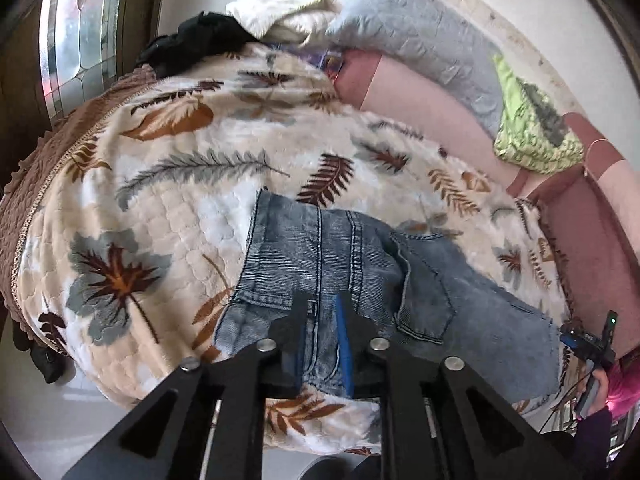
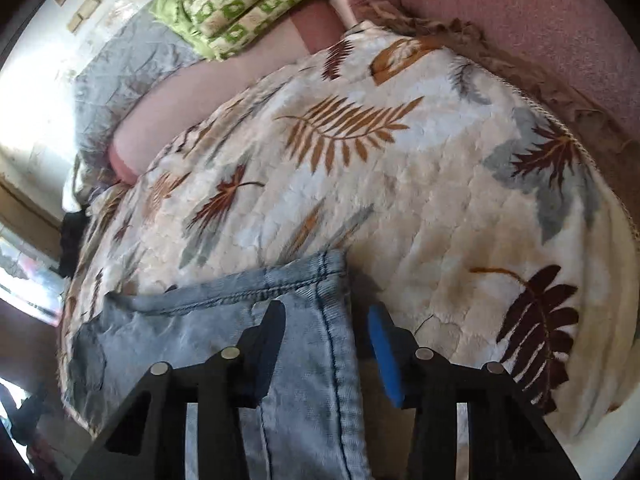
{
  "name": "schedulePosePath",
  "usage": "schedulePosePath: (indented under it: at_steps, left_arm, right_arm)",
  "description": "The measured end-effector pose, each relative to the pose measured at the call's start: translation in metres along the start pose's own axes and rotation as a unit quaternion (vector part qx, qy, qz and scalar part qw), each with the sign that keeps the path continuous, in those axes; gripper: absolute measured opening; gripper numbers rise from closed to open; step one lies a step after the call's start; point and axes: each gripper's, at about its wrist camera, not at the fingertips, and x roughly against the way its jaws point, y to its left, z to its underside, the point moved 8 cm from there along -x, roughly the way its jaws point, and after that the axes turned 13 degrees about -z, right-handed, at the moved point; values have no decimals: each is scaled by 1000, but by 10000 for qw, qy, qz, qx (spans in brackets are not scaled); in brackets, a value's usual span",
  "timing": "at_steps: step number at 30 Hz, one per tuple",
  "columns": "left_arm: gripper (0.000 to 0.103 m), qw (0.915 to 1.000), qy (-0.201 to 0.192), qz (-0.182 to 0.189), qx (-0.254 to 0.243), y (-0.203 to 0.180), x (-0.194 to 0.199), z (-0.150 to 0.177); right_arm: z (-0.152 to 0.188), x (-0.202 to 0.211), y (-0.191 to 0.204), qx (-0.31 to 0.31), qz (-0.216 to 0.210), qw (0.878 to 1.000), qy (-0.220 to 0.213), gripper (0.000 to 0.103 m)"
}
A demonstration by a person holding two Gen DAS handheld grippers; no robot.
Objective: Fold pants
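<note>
Jeans (image 1: 360,272) lie folded near blanket (image 1: 180,208) front edge, long axis left-right, bare blanket beyond. L gripper (image 1: 322,312) and R gripper (image 2: 328,324) released, pads apart over denim.

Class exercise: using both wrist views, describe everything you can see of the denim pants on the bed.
The denim pants are faded, washed blue with darker stitched seams, a back pocket and a hemmed edge. They lie fairly flat, apparently folded over on themselves, on the leaf-print blanket near its front edge. The left gripper hovers over the middle with a narrow gap between its fingers. The right gripper stands open astride a side seam. Neither visibly pinches the cloth.
</note>
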Motion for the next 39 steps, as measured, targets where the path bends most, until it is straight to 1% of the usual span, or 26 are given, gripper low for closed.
schedulePosePath:
  at_steps: [1,3,4,5,9,12,14,15,16,17,19,20,22,24,25,28,29,30,31,32,33,34,35,36,38,39]
  left_arm:
    - [26,10000,50,-10,11,-1,-5,-4]
    - [51,10000,23,-91,13,-4,-9,-12]
    - [58,9998,2,-205,21,-2,-13,-20]
    - [68,9997,10,-257,34,-1,-16,-26]
    - [69,9982,136,-584,69,10,-45,-56]
    - [69,9961,424,-598,485,20,-73,-67]
    - [68,9937,632,-643,666,20,-88,-68]
    - [67,9929,688,-543,804,14,-89,-66]
    - [68,9948,620,-232,778,-2,-85,-65]
    - [68,9963,565,-99,633,-15,-82,-65]
    - [69,9989,436,-35,178,-48,-76,-64]
    - [69,9993,362,80,-25,-67,-74,-63]
    - [69,9984,414,189,-341,-101,-78,-54]
    - [69,9972,450,320,-505,-123,-81,-48]
    - [69,9962,407,284,-710,-135,-85,-44]
    - [69,9931,344,-43,-1122,-147,-98,-36]
    - [69,9913,335,-190,-1262,-149,-107,-33]
    - [68,9889,326,-385,-1398,-149,-114,-30]
    - [66,9856,352,-617,-1535,-146,-125,-27]
    - [56,9841,403,-705,-1578,-142,-132,-24]
    - [40,9821,449,-838,-1628,-138,-139,-22]
    - [33,9800,456,-969,-1680,-135,-144,-22]
    - [28,9797,434,-991,-1690,-133,-146,-23]
    - [21,9808,403,-956,-1650,-133,-145,-25]
    - [8,9794,358,-1114,-1643,-130,-146,-30]
    - [6,9802,361,-1110,-1600,-129,-147,-33]
  right_arm:
    - [1,1,3,51,-7,10000,-38,46]
    - [3,5,3,46,39,9998,-166,46]
    - [1,9,4,-3,43,9995,-326,46]
    - [-1,8,6,-60,6,9991,-411,46]
    - [-2,-1,12,-94,-107,9993,-355,47]
    - [1,-4,8,-163,-126,9993,-305,49]
    - [1,-5,5,-203,-159,9993,-258,55]
    - [2,-5,3,-209,-130,9994,-254,55]
    - [3,-5,2,-205,-124,9994,-256,55]
    - [3,-4,0,-189,-142,9994,-251,55]
    - [3,-4,-3,-220,-180,9993,-222,55]
    - [3,-3,-6,-248,-165,9993,-243,55]
    - [1,-3,-7,-235,-205,9992,-251,55]
    - [-1,-4,-5,-206,-285,9990,-278,55]
    - [-2,-4,-4,-190,-296,9989,-304,55]
    - [-5,-11,-5,-120,-196,9993,-282,54]
    - [-6,-13,-5,-106,-225,9994,-246,51]
    - [-6,-17,-3,-58,-249,9995,-194,45]
    - [-6,-20,0,36,-240,9996,-154,30]
    - [-4,-25,3,165,-194,9997,-46,22]
    - [-3,-27,4,270,-47,9996,-16,17]
    - [-3,-27,4,349,75,9994,-26,15]
    - [-5,-25,5,436,133,9989,-91,12]
    - [-8,-21,8,474,115,9986,-195,12]
    - [-16,-12,13,501,30,9978,-437,10]
    - [-20,-10,14,488,-1,9974,-524,8]
